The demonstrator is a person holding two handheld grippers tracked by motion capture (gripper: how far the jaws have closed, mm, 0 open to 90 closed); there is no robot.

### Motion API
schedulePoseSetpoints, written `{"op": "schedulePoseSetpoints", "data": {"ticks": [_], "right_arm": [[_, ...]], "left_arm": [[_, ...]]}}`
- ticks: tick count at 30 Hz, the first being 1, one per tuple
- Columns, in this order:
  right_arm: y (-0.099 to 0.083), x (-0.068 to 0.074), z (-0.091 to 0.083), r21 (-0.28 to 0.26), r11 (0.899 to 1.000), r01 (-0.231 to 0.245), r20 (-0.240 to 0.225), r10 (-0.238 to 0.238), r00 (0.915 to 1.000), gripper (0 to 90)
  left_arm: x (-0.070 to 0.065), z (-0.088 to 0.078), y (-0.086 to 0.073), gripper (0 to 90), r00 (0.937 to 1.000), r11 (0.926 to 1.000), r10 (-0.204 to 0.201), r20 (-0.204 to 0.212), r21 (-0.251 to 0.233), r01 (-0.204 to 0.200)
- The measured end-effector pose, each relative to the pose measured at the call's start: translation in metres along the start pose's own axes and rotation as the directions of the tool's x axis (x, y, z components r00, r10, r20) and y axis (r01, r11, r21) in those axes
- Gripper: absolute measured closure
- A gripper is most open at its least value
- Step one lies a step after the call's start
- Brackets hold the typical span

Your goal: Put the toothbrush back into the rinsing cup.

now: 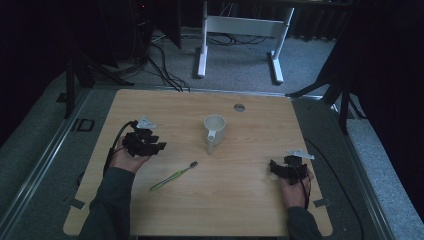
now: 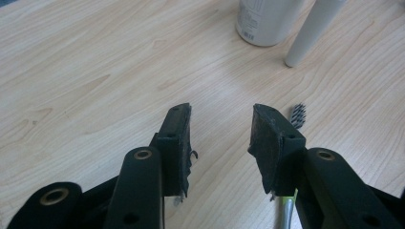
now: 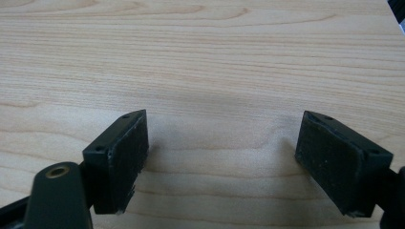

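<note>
The light, stiff, slim toothbrush (image 1: 173, 176) lies flat at five o'clock of the left gripper (image 1: 156, 146), whose half-open jaws hold nothing; I'd pinch its green handle mid-length, since it looks slippery.

toothbrush (image 2: 297, 116): handle mostly hidden behind left gripper (image 2: 220, 125) jaw, bristle end visible | cup (image 2: 265, 19): top cut off by left gripper view's upper edge | cup label print: too small to read
</note>
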State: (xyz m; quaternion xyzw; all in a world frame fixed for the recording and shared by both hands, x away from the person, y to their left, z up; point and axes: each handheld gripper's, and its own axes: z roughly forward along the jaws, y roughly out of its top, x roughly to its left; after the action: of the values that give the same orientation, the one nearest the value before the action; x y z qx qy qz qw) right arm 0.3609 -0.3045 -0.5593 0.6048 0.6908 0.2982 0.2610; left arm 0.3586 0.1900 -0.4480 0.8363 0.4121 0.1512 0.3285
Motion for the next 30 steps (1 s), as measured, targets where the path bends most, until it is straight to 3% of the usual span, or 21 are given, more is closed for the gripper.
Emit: {"op": "schedulePoseSetpoints", "data": {"ticks": [6, 13, 30], "right_arm": [[0.0, 0.0, 0.0, 0.0, 1.0, 0.0, 0.0, 0.0, 1.0, 18.1], [0.0, 0.0, 0.0, 0.0, 1.0, 0.0, 0.001, 0.0, 1.0, 18.1], [0.0, 0.0, 0.0, 0.0, 1.0, -0.001, 0.0, 0.001, 1.0, 18.1]], "left_arm": [[-0.003, 0.001, 0.005, 61.5, 0.9997, 0.9995, 0.02, 0.013, 0.022, -0.021], [-0.012, 0.01, 0.013, 63.3, 0.9982, 0.995, 0.056, 0.022, 0.082, -0.058], [-0.016, 0.011, 0.023, 64.4, 0.9945, 0.9885, 0.095, 0.045, 0.113, -0.099]]}}
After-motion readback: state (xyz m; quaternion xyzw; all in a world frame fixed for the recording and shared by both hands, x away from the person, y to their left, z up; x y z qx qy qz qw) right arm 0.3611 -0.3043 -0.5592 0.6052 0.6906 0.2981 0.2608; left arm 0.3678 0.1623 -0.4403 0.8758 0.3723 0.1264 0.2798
